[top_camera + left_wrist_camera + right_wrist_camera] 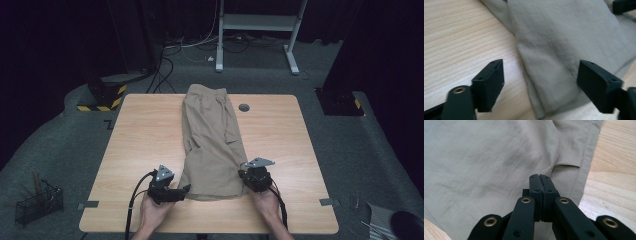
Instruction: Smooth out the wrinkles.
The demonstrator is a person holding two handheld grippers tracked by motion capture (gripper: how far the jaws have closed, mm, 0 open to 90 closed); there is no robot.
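Khaki shorts [212, 135] lie folded lengthwise down the middle of the wooden table [145, 135], waistband far, hem near. My left gripper [186, 190] is open at the hem's near left corner. In the left gripper view [540, 75] its jaws straddle the folded edge of the shorts [564, 50] without touching it. My right gripper [248, 175] sits at the hem's right side. In the right gripper view [540, 176] its jaws are pressed together on the shorts [486, 165], and wrinkles run toward the tips. The right gripper [624, 6] also appears far off on the cloth.
A round cable hole [244, 107] sits near the table's far edge. On the floor are a wire basket [37, 202] at the left, a black-and-yellow base [102, 97], a dark stand base [340, 102] and a white desk frame [257, 30] behind.
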